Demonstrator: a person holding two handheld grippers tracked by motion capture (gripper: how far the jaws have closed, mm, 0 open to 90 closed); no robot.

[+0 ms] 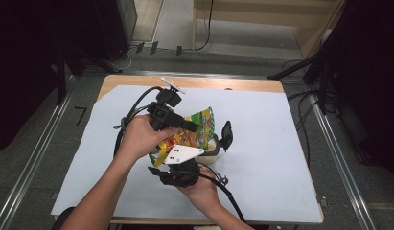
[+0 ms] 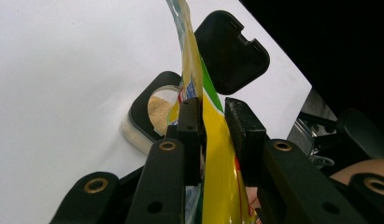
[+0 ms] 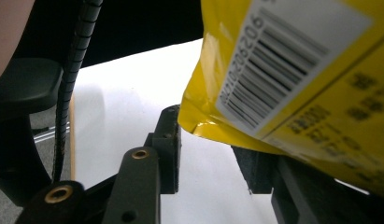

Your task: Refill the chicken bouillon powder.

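The work in hand appears to be pouring from a snack bag into a small container on the white sheet covering the table (image 1: 281, 124).

Left side: the left gripper (image 2: 213, 135) has its jaws nearly closed on the yellow and green bag (image 2: 217, 177), the film pinched edge-on between the pads. In the high view the left hand (image 1: 137, 136) holds this gripper (image 1: 192, 127) above the bag (image 1: 197, 129), evidently to keep the bag tipped with its mouth toward the container.

Centre: the container (image 2: 150, 116), clear with a black rim, stands on the sheet just below the bag's mouth and holds a pale granular fill. Its black lid (image 2: 231, 51) stands hinged open on the far side, leaving the opening free to receive the pour.

Right side: the right gripper (image 3: 208, 149) sits near the person, under the bag's lower corner (image 3: 255, 93). Its jaws stand partly open; the barcoded corner hangs above and between them, and I judge that the pads are not pressing on it. Its placement suggests support or a coming regrip from below.
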